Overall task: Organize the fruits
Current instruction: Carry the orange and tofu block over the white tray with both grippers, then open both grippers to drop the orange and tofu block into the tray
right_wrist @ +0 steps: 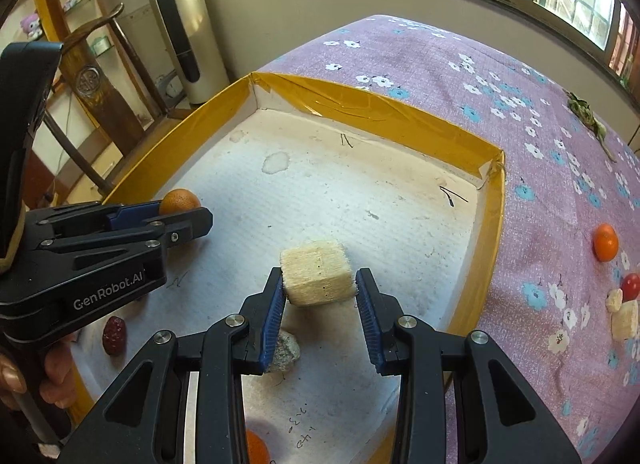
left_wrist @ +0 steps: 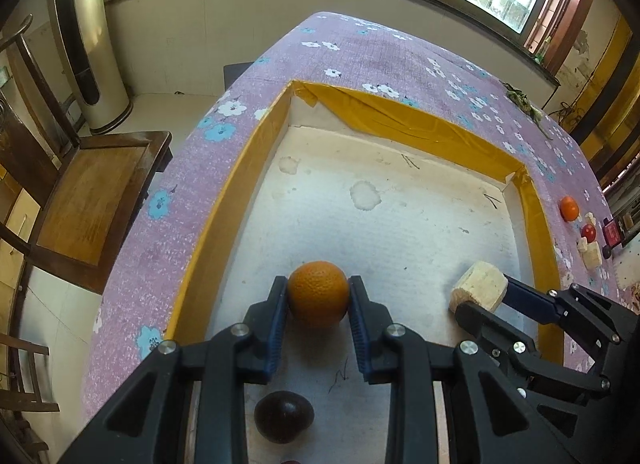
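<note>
My left gripper point(left_wrist: 319, 296) is shut on an orange tangerine point(left_wrist: 318, 293), held low over the white floor of a yellow-rimmed shallow box point(left_wrist: 420, 124). In the right wrist view the same tangerine point(right_wrist: 179, 201) shows at the left gripper point(right_wrist: 188, 210). My right gripper point(right_wrist: 319, 284) is shut on a pale fibrous cube point(right_wrist: 318, 278), which also shows in the left wrist view as the cube point(left_wrist: 478, 291) in the right gripper point(left_wrist: 480, 300). A dark fruit point(left_wrist: 284, 416) lies in the box below the left fingers. A red date point(right_wrist: 115, 335) and a grey stone-like piece point(right_wrist: 285, 351) lie in the box.
On the flowered purple cloth point(right_wrist: 540, 168) right of the box lie another tangerine point(right_wrist: 605, 242), a small red fruit point(right_wrist: 631, 286) and pale cubes point(right_wrist: 625, 319). An orange fruit point(right_wrist: 256, 448) sits at the box's near end. A wooden chair point(left_wrist: 96, 200) stands left of the table.
</note>
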`<state>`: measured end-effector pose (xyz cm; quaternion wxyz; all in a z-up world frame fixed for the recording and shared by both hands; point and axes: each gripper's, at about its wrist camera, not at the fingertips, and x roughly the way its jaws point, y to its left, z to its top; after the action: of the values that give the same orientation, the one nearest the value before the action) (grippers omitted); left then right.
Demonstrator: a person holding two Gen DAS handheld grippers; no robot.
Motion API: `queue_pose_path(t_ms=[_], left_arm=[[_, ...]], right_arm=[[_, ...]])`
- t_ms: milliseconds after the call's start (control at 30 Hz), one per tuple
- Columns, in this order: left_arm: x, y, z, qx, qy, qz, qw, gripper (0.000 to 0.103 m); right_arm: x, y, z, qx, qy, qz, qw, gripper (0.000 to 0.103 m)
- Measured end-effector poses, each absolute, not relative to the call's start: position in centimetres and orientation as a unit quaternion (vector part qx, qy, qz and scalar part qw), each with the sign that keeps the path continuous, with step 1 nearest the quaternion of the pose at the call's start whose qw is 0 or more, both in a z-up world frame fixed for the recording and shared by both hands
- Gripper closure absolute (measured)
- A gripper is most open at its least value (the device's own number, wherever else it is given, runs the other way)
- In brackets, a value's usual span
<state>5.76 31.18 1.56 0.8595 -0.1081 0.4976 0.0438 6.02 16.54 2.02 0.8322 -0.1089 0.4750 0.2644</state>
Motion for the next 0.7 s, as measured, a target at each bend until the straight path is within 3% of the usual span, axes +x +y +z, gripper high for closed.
queue_pose_path(t_ms=[567, 600, 633, 700], left_arm=[[5.0, 30.9, 2.1, -0.095, 0.496, 0.055, 0.861, 0.065], [4.8, 30.8, 2.2, -0.092, 0.495, 0.059, 0.862, 0.058], [4.6, 30.8, 2.4, -0.086, 0.492, 0.068, 0.864, 0.044], [4.1, 30.9, 2.9, -0.084, 0.48, 0.082, 0.869, 0.037]], right_arm=[[5.2, 14.7, 2.7, -0.097, 0.473, 0.239, 0.843, 0.065], [5.0, 14.5, 2.8, -0.095, 0.472, 0.238, 0.843, 0.065], [4.8, 14.2, 2.9, -0.091, 0.472, 0.236, 0.845, 0.064], [4.6, 13.6, 3.1, -0.081, 0.472, 0.237, 0.845, 0.064]])
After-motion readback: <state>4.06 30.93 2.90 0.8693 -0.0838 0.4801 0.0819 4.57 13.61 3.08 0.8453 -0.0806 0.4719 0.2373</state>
